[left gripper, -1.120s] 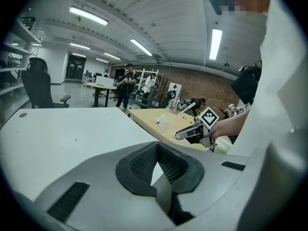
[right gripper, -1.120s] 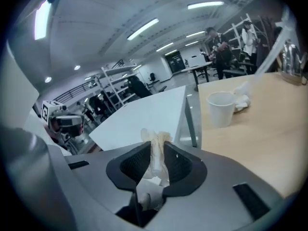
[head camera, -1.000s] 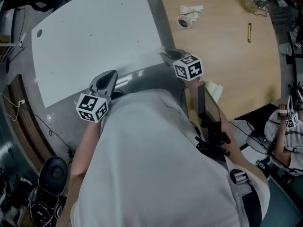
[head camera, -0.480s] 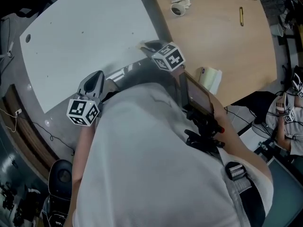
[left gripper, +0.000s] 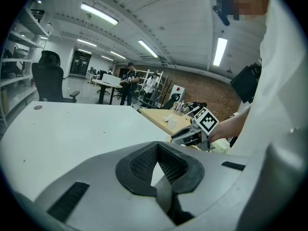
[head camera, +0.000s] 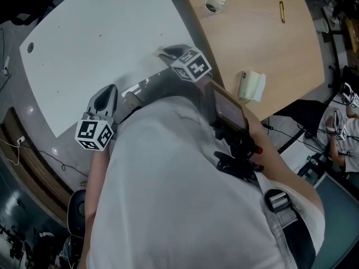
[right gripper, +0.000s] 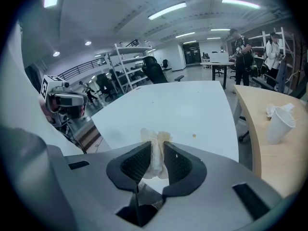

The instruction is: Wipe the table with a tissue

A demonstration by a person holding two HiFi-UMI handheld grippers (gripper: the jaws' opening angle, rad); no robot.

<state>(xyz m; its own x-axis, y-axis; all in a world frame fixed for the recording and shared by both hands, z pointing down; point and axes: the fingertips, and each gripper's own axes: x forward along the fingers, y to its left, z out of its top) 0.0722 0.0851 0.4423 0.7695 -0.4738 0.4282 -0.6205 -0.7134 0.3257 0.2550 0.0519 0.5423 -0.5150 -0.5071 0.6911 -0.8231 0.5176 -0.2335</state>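
A crumpled pale tissue (right gripper: 155,138) is pinched between the pads of my right gripper (right gripper: 155,147), which is shut on it. In the head view that gripper (head camera: 167,51) reaches over the near right edge of the white table (head camera: 95,43), with the tissue just above the top. A small brownish spot (right gripper: 194,135) lies on the white surface ahead of the tissue. My left gripper (head camera: 106,93) hangs at the table's near edge, to the left. Its tips (left gripper: 157,148) touch, shut on nothing.
A wooden table (head camera: 263,43) adjoins the white one on the right. On it are a tissue pack (head camera: 251,86), a paper cup (right gripper: 279,124) with crumpled paper, and a pen (head camera: 281,11). People stand at far desks; a seated person (head camera: 343,136) is at the right.
Both grippers have shifted left along the near edge. The right one carried the tissue from the seam between the tables onto the white top.
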